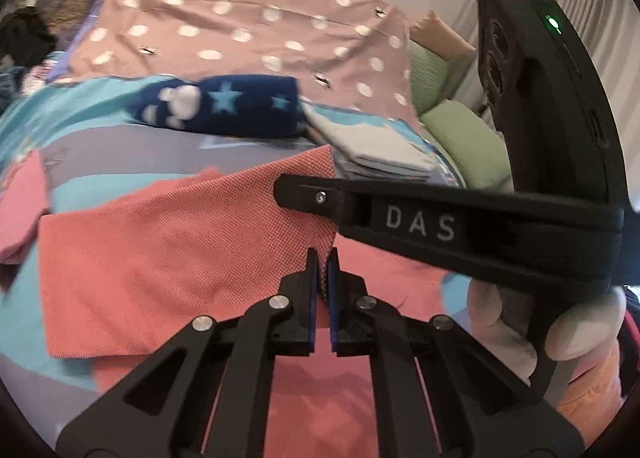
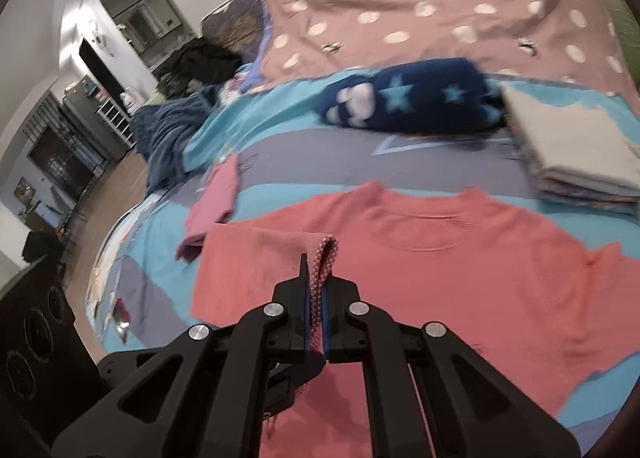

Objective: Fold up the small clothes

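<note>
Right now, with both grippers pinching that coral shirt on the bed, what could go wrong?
1. The left gripper and the right gripper each hold only a thin edge of the shirt, so the cloth might slip out mid-fold.
2. The right gripper's body crosses close in front of the left one; the two could bump.
3. The pink garment lies against the shirt's side and may get dragged along.

I count one coral shirt, one pink garment — and one navy starred bundle. One folded stack, two grippers — left, right.
</note>
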`<state>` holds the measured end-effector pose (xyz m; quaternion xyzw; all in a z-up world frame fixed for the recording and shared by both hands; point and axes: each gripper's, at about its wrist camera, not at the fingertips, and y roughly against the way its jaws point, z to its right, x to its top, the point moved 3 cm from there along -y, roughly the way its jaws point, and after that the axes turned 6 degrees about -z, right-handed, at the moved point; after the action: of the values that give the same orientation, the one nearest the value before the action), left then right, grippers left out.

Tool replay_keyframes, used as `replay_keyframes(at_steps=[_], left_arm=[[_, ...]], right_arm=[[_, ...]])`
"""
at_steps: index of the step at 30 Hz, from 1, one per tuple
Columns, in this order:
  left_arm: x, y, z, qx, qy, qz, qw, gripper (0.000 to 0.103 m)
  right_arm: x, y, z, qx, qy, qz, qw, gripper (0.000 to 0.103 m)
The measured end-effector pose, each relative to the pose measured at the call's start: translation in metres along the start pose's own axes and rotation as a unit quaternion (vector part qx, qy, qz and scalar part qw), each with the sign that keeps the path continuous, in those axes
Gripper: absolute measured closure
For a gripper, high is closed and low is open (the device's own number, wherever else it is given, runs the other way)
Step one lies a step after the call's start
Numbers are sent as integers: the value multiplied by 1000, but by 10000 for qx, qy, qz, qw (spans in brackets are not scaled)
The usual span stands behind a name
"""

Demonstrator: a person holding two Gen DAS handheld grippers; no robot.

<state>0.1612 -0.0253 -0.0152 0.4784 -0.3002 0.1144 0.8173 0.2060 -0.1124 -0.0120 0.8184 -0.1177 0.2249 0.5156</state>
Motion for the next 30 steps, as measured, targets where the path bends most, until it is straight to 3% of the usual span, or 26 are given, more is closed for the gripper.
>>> replay_keyframes(at_steps=[6, 15, 17, 20, 23, 26, 30], left_arm=[[-2, -51, 35, -226, -115, -472, 9986, 98], [-1, -93, 68, -164, -347, -687, 9969, 98], [-2, -96, 68, -150, -312, -714, 9968, 92], [-8, -85, 66, -3, -416, -619, 9972, 76], [-17, -63, 49, 218, -480, -409, 9978, 58], [-31, -34, 8, 589, -306, -218, 9976, 51], [-56, 10, -86, 1360, 606, 28, 9889, 50]], right_arm=[[-21, 3, 66, -210, -485, -52, 9986, 99], [-32, 9, 109, -407, -793, 155, 9959, 99], [-34, 8, 115, -617, -748, 161, 9952, 99], [-39, 2, 127, -784, -819, 97, 9935, 99], [-43, -2, 137, -921, -835, 107, 9922, 97], [-46, 1, 146, -1375, -940, 169, 9859, 80], [-42, 12, 135, -1415, -861, 317, 9857, 80]])
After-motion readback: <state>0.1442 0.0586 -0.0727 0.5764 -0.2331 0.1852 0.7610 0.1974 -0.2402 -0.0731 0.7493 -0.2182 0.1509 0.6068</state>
